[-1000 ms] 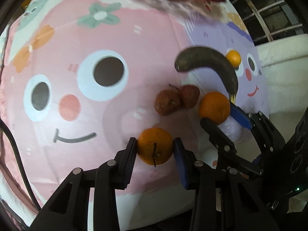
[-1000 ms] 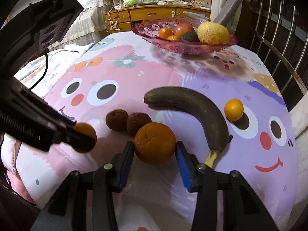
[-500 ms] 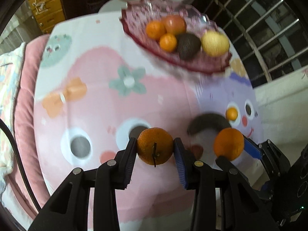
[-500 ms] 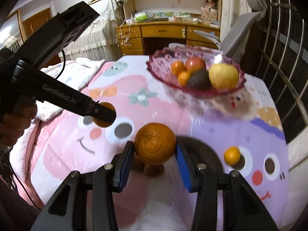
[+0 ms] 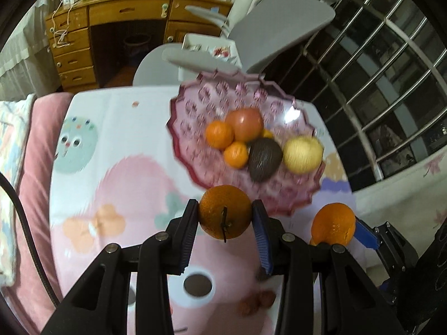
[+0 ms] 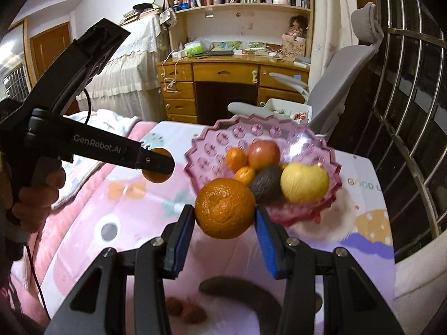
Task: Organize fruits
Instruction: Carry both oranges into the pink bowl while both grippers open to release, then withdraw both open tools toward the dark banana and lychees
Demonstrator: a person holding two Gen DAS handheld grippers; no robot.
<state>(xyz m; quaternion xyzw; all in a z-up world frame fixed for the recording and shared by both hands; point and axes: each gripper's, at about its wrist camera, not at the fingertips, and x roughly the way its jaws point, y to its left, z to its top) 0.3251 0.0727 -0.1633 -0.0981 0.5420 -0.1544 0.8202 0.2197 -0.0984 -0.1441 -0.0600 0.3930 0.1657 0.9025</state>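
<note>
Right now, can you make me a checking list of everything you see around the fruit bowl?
Surface: cartoon-printed pink and purple cloth, bare around the bowl.
Job's things: pink scalloped glass bowl holds small oranges, a reddish round fruit, a dark avocado and a yellow round fruit; a dark banana and brown lychees lie on the cloth.
Clutter: nothing seen on the cloth.
Grippers: left gripper shut on a stemmed orange; right gripper shut on a bigger dimpled orange.
Cables: black cable by the left gripper.
Surroundings: wooden desk, grey chair, metal window bars.
</note>
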